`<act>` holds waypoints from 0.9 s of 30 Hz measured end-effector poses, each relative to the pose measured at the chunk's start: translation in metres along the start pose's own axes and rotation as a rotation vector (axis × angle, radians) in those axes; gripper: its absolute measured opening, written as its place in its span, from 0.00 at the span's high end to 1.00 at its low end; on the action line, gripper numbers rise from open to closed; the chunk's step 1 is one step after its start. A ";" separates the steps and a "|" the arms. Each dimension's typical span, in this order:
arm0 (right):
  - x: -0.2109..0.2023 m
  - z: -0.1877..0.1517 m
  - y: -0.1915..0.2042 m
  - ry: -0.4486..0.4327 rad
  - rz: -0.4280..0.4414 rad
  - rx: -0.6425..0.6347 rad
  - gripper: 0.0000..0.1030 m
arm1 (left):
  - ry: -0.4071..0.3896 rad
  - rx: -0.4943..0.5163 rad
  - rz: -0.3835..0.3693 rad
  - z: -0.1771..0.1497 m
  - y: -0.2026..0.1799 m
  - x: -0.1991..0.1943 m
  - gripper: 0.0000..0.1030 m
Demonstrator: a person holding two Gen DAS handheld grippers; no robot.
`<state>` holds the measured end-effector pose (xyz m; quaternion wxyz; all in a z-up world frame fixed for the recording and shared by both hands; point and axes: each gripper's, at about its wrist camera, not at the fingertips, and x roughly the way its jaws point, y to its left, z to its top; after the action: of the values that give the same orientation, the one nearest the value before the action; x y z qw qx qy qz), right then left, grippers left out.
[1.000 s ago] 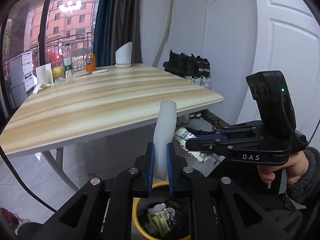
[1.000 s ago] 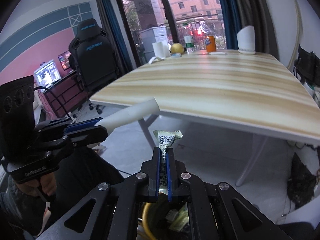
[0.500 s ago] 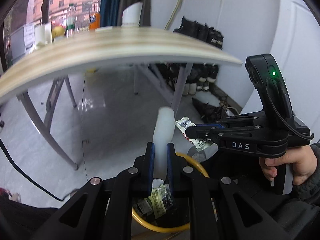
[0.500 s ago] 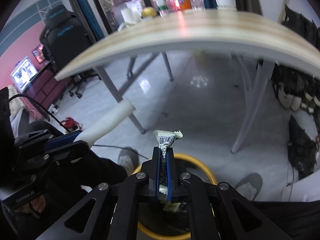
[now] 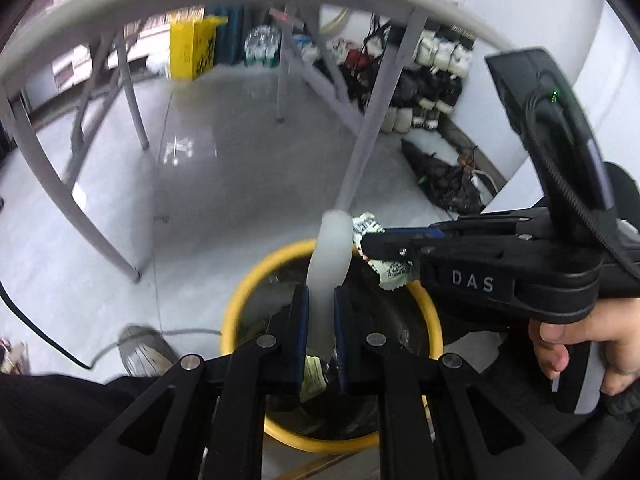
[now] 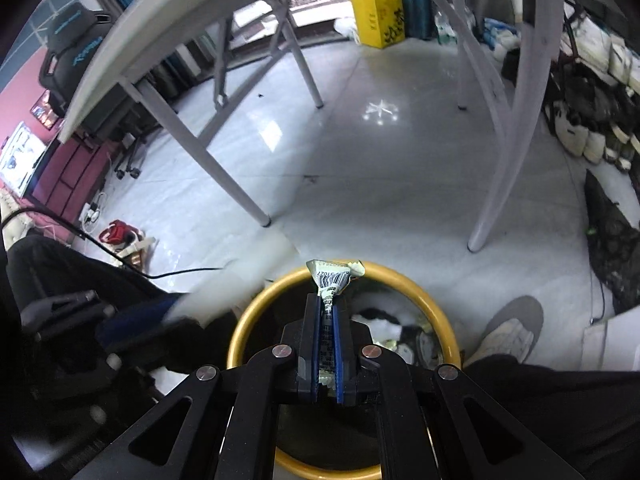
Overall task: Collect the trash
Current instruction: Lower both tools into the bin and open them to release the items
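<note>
Left gripper is clamping a squashed white paper cup, right gripper pinching a crumpled barcode-printed wrapper, both over the yellow-rimmed round bin.

floor: pale glossy tile | table legs: grey | yellow box | shoes by wall

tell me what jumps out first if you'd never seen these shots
The yellow-rimmed trash bin on the floor below both tools, already holding litter. Over it, the left tool is shut on a flattened white paper cup, and the right tool pinches a crumpled barcode-printed wrapper above the rim.
</note>
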<state>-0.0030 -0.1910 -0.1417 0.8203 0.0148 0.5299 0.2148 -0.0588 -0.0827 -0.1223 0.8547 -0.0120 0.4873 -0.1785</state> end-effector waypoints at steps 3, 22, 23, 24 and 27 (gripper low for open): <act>0.015 -0.004 -0.009 0.064 0.013 0.052 0.96 | 0.076 -0.034 0.036 -0.007 0.004 0.019 0.92; 0.053 -0.018 -0.013 0.208 -0.046 0.088 0.96 | 0.249 -0.096 0.074 -0.014 0.013 0.057 0.92; 0.054 -0.018 -0.012 0.209 -0.044 0.089 0.96 | 0.248 -0.096 0.071 -0.013 0.013 0.057 0.92; 0.054 -0.018 -0.012 0.208 -0.044 0.088 0.96 | 0.247 -0.094 0.070 -0.013 0.012 0.057 0.92; 0.055 -0.018 -0.012 0.209 -0.043 0.088 0.96 | 0.246 -0.091 0.068 -0.014 0.011 0.058 0.92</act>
<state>0.0048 -0.1854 -0.2004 0.7637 0.0170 0.6215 0.1741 -0.0403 -0.0883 -0.1795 0.7927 -0.0123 0.5961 -0.1274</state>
